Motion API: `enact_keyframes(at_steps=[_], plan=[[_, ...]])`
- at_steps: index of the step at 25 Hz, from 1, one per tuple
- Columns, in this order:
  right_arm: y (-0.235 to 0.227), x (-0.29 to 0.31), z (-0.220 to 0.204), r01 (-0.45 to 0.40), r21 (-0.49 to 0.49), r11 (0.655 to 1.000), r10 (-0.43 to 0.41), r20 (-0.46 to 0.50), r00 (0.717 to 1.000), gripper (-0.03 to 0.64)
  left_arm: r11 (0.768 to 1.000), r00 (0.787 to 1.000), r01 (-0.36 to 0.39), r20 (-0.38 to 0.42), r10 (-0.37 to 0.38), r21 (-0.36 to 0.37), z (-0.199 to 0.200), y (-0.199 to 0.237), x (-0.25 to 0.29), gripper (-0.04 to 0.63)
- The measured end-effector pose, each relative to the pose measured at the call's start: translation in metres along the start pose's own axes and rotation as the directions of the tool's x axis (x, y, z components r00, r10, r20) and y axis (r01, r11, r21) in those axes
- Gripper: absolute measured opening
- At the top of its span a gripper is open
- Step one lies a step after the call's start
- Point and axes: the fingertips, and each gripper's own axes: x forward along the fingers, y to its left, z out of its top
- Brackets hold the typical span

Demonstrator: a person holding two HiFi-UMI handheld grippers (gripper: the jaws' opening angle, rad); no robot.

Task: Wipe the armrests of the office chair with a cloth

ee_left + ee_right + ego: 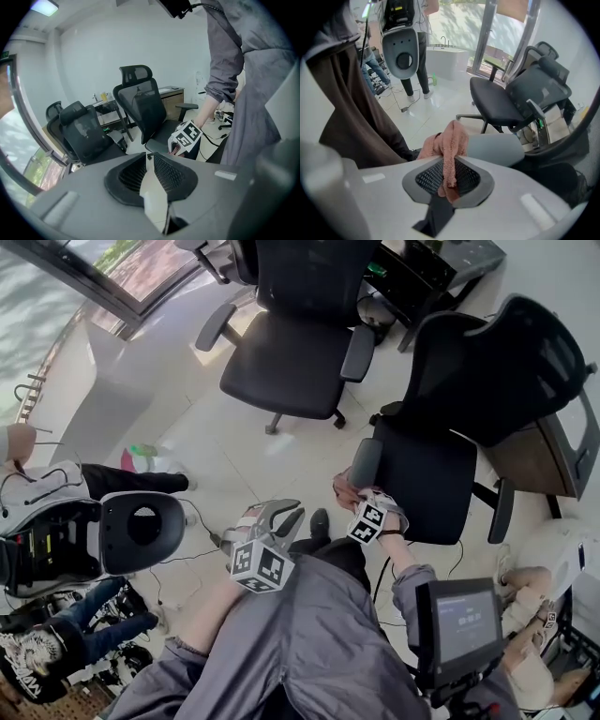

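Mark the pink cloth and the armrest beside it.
pink cloth (451,136): right gripper view, bunched upper part.
armrest (497,146): right gripper view, middle of the grey pad.

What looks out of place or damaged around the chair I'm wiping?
Nothing stands out. The pink cloth is clamped in the right gripper by the grey armrest, which looks intact. The left gripper is open and empty.

Pink cloth, bunched, pinched in right gripper, sits at near end of grey padded armrest of black office chair.
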Motion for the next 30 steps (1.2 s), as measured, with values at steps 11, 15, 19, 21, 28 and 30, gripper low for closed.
enact_keyframes(at_steps=[11,15,19,21,28,30], plan=[[-0.131,-0.002,0.029,0.15,0.094,0.984,-0.157,0.069,0.985,0.051,0.999,0.997,0.04,-0.064,-0.039,0.014,-0.038,-0.005,0.007,0.069],[-0.158,0.0,0.031,0.183,0.073,0.98,-0.187,0.043,0.981,0.051,0.996,0.993,0.084,-0.088,-0.081,0.036,-0.035,-0.013,0.037,0.071],[-0.152,0.016,0.024,0.146,0.043,0.988,-0.148,0.035,0.988,0.051,0.989,0.989,0.127,-0.082,-0.12,0.076,-0.021,-0.024,0.049,0.069],[-0.141,0.019,0.021,0.13,0.056,0.99,-0.132,0.034,0.991,0.051,0.988,0.989,0.133,-0.079,-0.127,0.08,-0.019,-0.027,0.049,0.069],[-0.071,0.011,0.011,0.082,0.055,0.995,-0.085,0.049,0.995,0.049,0.99,0.991,0.123,-0.065,-0.119,0.068,-0.009,-0.022,0.052,0.069],[-0.048,0.008,0.009,0.064,0.05,0.997,-0.067,0.052,0.996,0.049,0.99,0.992,0.12,-0.058,-0.116,0.067,-0.008,-0.02,0.05,0.069]])
